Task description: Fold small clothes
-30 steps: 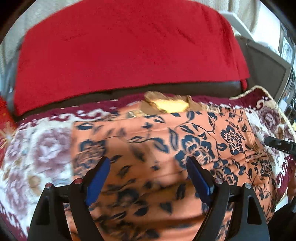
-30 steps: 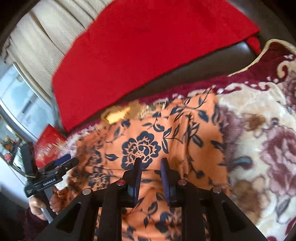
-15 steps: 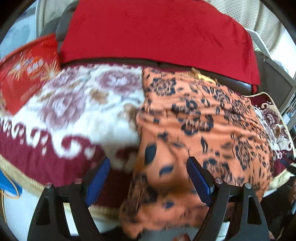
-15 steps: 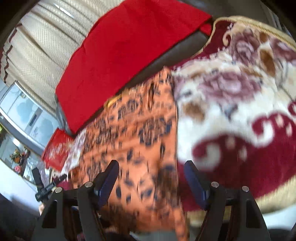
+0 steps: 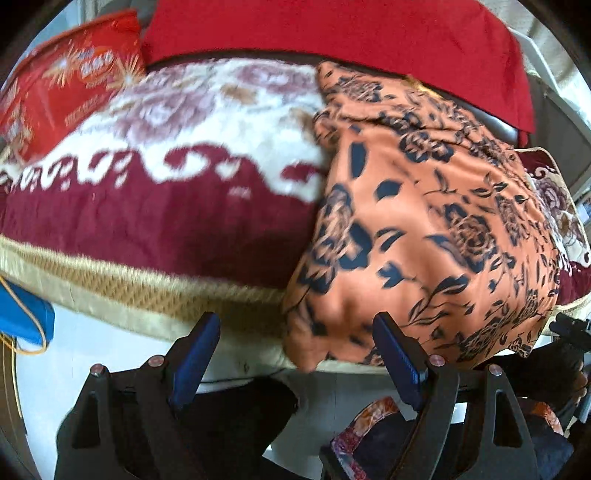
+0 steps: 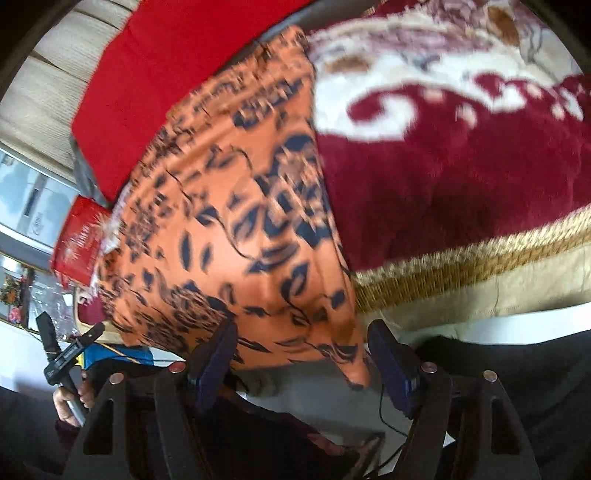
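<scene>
Left tongs [image 5: 295, 354] apart, blue pads wide, nothing between them, held off the front edge of the blanket [image 5: 155, 221]. Right tongs [image 6: 301, 360] also apart, empty, pads either side of the hanging hem of the cloth [image 6: 236, 206] but not touching it as far as can be seen. Cloth [image 5: 424, 221] is orange with dark blue floral print, lies spread on the blanket, right of centre in the left view, its near edge draped over the blanket's gold-fringed front border. Blanket [image 6: 461, 155] is maroon and cream with rose pattern, covers the seat. Behind it a red towel [image 5: 332, 33] over the backrest. Red bag [image 5: 62, 81] with gold print at the far left end, touching the blanket. Blue item [image 5: 22, 317] with yellow cord at lower left, below the blanket edge. In the right view the left tongs' handle and the hand [image 6: 70, 402] gripping it show at lower left. Both views blurred.
</scene>
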Tool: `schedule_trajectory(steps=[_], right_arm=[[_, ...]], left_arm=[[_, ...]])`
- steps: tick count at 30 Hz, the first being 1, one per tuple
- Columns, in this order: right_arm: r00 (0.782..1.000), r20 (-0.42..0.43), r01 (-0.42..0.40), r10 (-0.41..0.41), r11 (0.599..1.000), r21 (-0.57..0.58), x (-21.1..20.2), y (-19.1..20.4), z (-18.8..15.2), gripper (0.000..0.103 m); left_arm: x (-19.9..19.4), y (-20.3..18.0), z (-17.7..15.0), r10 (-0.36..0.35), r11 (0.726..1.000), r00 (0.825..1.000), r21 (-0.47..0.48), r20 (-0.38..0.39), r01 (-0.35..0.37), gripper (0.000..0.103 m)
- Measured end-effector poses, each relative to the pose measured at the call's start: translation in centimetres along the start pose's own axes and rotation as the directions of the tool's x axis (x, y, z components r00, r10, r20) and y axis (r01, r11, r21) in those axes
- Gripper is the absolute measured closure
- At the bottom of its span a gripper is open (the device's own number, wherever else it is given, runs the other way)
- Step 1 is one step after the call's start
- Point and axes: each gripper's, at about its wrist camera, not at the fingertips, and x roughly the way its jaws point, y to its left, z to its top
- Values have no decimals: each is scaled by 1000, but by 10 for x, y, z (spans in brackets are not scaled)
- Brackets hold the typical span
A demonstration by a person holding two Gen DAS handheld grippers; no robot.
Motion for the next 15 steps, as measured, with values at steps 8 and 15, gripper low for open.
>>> schedule_trajectory(steps=[8, 15], right_arm=[[999, -35, 5, -5, 1000, -6, 15, -1, -4, 27], [999, -50, 17, -17, 1000, 4, 24, -5, -3, 27]], left_arm=[[3, 8, -4, -17, 999, 1000, -39, -19, 16, 18], [3, 7, 0, 33, 999, 999, -6, 37, -32, 18]])
